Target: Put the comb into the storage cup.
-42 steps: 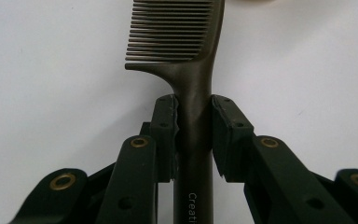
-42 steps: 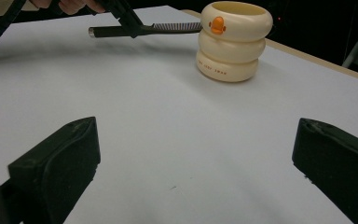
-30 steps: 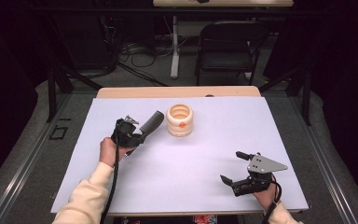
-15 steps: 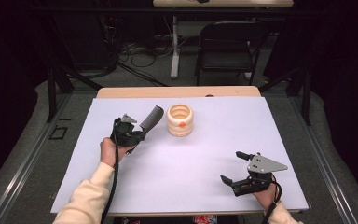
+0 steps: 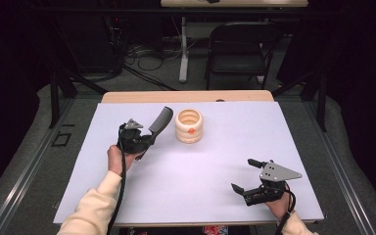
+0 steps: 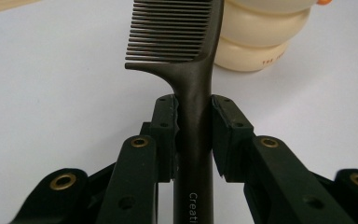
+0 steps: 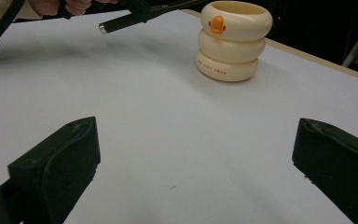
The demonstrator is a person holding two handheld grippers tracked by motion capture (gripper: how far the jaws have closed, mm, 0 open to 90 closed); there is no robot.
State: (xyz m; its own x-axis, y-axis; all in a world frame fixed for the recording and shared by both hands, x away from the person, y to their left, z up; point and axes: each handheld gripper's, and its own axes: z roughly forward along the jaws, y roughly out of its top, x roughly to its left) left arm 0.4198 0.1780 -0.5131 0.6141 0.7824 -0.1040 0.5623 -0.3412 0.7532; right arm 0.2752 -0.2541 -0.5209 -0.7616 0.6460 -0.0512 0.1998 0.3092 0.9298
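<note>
The left gripper (image 6: 193, 121) has its jaws clamped on a dark comb (image 6: 186, 56) just before a cream holder (image 5: 189, 126), apparently lifted, while the right gripper (image 7: 193, 158) sits with jaws spread wide.

A dark room with grey floor (image 5: 24, 161), a black folding chair (image 5: 237, 51) and what look like cables (image 5: 142, 54).

Obstacle: cream three-ringed plastic holder with an orange mark (image 5: 189, 126), upright on the white table sheet (image 5: 205, 171), far centre | Beside it, left: dark toothed plastic comb (image 5: 159, 120) raised in the left gripper (image 5: 144, 142), tip near the holder | Free room: bare sheet between holder and right gripper (image 5: 247, 175), whose jaws stand wide apart; right side open.
</note>
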